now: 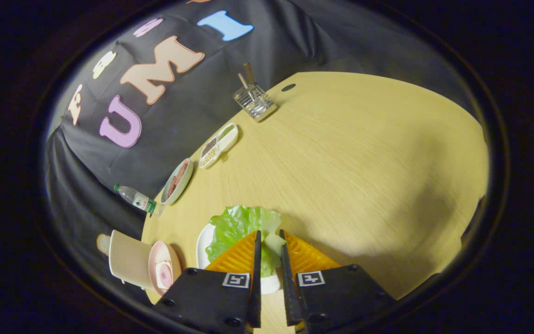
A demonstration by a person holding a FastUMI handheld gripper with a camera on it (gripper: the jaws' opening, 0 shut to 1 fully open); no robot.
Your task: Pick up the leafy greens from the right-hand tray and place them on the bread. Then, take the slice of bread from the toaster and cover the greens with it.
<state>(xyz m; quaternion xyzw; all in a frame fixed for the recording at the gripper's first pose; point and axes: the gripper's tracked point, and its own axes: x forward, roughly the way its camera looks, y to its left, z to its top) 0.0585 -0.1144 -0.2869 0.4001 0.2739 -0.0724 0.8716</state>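
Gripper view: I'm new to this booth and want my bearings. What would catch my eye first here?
The bright green leafy greens on a white plate, with the hand-held gripper closed to a narrow gap over them; whether it presses them, I cannot tell. Left of the plate stand a pink dish and a beige toaster on the wooden table.

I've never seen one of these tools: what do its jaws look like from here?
The gripper has two jaws narrowing to thin tips, their outer faces ribbed. Each sits on a dark angular block fixed with round screws and bears a small square black-and-white marker.
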